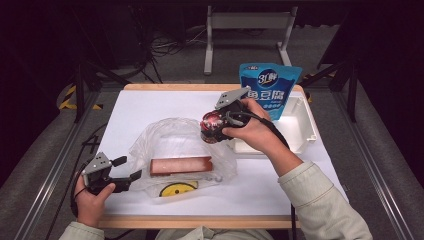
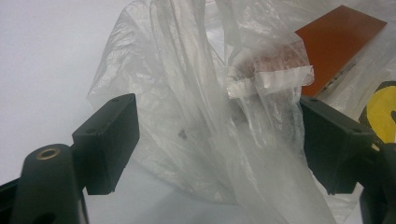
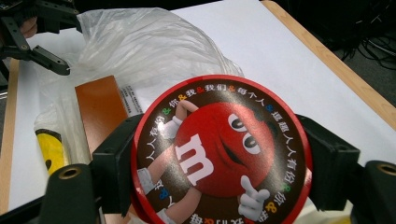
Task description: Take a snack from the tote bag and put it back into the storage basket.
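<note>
Round tin going into the plastic bag

The right gripper (image 1: 209, 129) clamps the candy tin (image 3: 219, 151) just above the plastic bag (image 1: 175, 137); the left gripper (image 1: 126, 169), spread wide, straddles its edge. Next, I judge: find the bag's mouth.

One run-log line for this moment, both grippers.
left gripper: open at plastic bag edge | right gripper: shut on round red tin, raised above bag | brown box: inside bag
</note>
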A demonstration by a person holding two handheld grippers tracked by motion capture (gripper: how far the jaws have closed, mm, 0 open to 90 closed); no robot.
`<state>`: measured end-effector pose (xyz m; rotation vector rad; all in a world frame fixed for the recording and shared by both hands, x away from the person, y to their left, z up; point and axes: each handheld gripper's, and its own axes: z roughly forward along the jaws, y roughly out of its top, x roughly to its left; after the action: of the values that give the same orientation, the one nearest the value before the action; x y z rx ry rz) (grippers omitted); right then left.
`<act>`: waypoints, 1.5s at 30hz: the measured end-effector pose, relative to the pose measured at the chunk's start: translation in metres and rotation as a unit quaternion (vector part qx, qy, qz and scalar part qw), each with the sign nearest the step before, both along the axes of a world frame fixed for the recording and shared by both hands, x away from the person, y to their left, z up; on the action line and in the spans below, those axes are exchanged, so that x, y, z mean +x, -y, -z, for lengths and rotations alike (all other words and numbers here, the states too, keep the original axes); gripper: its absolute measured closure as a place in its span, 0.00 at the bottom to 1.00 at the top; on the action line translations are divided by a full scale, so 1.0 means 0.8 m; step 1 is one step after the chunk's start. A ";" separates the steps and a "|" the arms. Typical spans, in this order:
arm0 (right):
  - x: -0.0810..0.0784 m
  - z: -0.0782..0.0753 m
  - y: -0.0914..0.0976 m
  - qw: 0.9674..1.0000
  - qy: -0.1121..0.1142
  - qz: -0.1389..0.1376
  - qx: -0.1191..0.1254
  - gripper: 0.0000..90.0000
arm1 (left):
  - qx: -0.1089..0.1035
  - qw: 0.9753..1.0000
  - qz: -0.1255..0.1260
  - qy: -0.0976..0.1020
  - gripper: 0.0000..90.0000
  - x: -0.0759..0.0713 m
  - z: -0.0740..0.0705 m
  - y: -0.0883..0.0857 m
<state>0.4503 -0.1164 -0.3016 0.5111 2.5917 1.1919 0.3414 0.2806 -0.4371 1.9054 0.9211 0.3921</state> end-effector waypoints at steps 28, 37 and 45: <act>0.006 -0.016 0.083 0.998 0.004 0.059 -0.004 0.29 | 0.002 1.000 0.004 0.004 0.17 -0.001 0.000 -0.001; 0.008 -0.020 0.116 0.997 0.006 0.079 -0.012 0.29 | 0.004 1.000 0.006 0.004 0.16 -0.001 0.000 -0.001; 0.011 -0.025 0.142 0.995 0.011 0.098 -0.011 0.29 | 0.005 1.000 0.006 0.004 0.16 -0.001 0.000 0.000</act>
<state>0.4587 -0.2297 -0.2820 0.7255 2.4660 1.0971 0.3409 0.2808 -0.4370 1.9151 0.9042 0.3982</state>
